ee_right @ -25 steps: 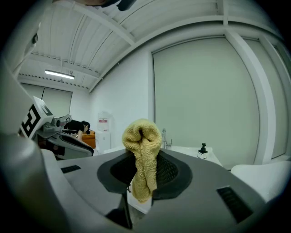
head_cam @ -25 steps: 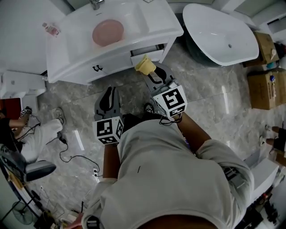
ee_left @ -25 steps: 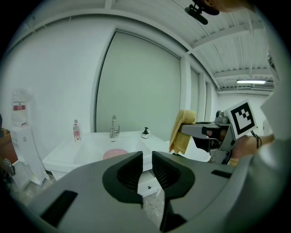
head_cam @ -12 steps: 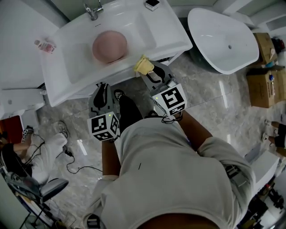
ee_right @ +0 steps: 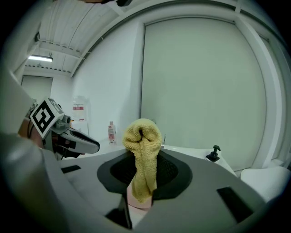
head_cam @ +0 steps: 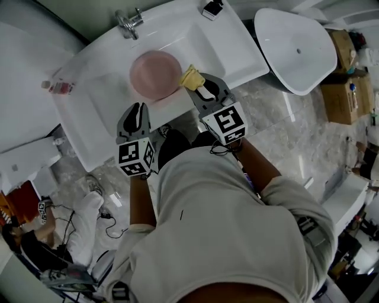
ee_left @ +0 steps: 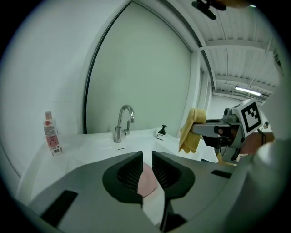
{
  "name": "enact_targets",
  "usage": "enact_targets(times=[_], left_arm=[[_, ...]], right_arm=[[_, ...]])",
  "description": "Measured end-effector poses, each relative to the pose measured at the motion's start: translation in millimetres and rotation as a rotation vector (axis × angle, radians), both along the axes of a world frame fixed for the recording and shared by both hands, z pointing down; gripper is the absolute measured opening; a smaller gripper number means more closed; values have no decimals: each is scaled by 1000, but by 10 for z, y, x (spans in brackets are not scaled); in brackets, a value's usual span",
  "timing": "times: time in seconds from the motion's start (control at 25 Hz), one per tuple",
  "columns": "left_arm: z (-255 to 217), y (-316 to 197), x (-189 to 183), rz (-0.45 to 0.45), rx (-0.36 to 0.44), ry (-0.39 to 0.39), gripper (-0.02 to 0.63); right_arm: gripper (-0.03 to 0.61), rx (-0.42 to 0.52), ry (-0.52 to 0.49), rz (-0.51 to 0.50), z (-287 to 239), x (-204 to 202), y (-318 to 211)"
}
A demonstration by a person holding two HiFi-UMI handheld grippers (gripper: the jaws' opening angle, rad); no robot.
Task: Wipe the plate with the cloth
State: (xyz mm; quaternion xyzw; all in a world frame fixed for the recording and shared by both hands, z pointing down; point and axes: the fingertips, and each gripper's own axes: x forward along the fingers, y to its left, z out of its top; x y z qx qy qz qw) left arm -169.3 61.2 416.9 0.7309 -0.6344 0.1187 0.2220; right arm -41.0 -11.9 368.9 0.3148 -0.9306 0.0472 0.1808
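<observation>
A pink plate lies in the basin of the white sink. My right gripper is shut on a folded yellow cloth, which hangs just off the plate's right rim. In the right gripper view the cloth droops between the jaws, with the plate showing below. My left gripper hovers at the sink's front edge, below the plate. Its jaws stand almost together with nothing between them; the plate shows through the thin gap.
A chrome faucet stands behind the basin, a small soap dispenser at the back right, a small bottle on the left counter. A white bathtub and cardboard boxes sit to the right. Cables lie on the floor at the left.
Both grippers have come forward from above the floor to the sink. The cloth now hangs beside the plate's rim; the left gripper has reached the basin's front edge.
</observation>
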Motion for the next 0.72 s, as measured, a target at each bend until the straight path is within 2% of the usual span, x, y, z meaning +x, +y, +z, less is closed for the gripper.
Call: enact_targets(times=[0.12,0.28,0.52,0.72], left_arm=[[273,-165,-289,13,-53,20,74],[714,-348,-480,23,-144,26,74],[1218,-546,-567,21,-263,34,74],[1605,-628,-592,-24,-378,89,74]], right_arm=[[84,-28,23,19,123,-188,-144],[84,-71,82,18,391,-242,-320],[84,-152,150,-31,836,-347,-588],[84,-256,183,-89,1305,-464,-782]])
